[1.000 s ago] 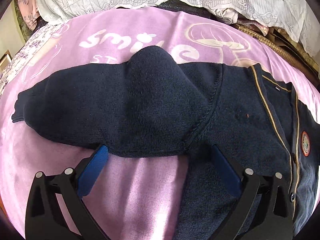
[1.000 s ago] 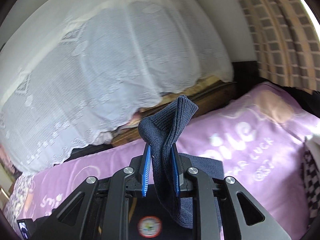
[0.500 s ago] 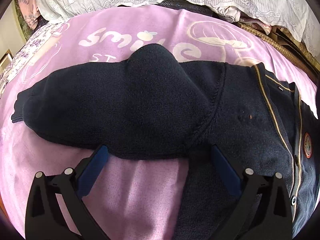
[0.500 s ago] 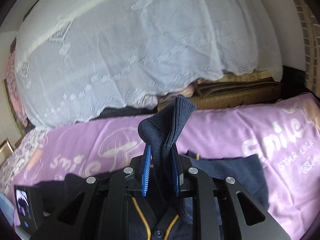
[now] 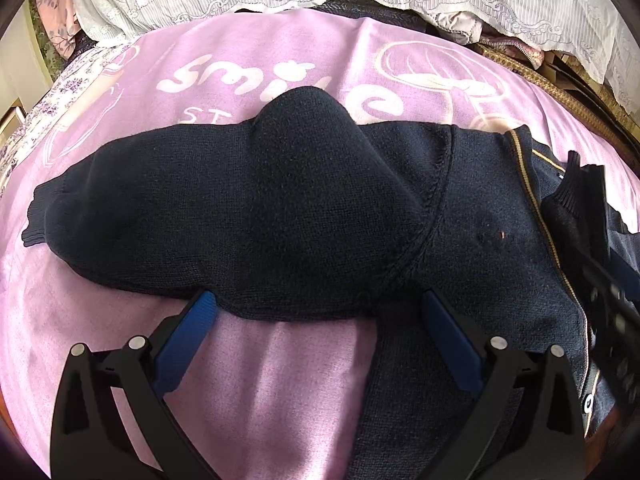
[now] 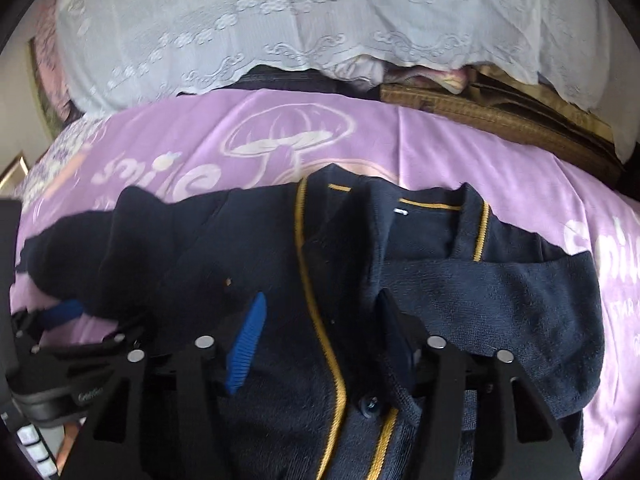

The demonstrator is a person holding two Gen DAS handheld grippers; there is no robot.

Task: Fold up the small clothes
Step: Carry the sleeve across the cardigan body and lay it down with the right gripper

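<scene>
Navy cardigan [image 6: 432,296] lies spread on the bed's purple blanket [image 5: 248,380], neck toward the white lace cover [image 6: 280,16] heaped at the far side. One sleeve [image 5: 208,216] stretches out flat to the left, its ribbed cuff at the blanket's left side. The other sleeve [image 6: 520,308] now lies folded across the chest, over the yellow-trimmed button front.

Plenty is cut off. The hem runs out below both views, and the left tongs [image 5: 316,320] cover part of the body. In the left wrist view the right tongs [image 5: 604,280] show only as a blurred dark bar at the right edge, beside a ribbed cuff; I cannot tell there whether they touch it. The round chest badge seen a second ago is hidden. The blanket's white lettering is half buried under the knit.

The left tongs stand wide open with their blue pads [image 5: 188,332] just at the lower edge of the outstretched sleeve, gripping nothing, as they did a second ago. The right tongs [image 6: 320,328] held a sleeve cuff up in the air then; they have come down over the chest, and their jaws have just been opening. They are now parted, with the button placket lying under the gap and nothing pinched.
</scene>
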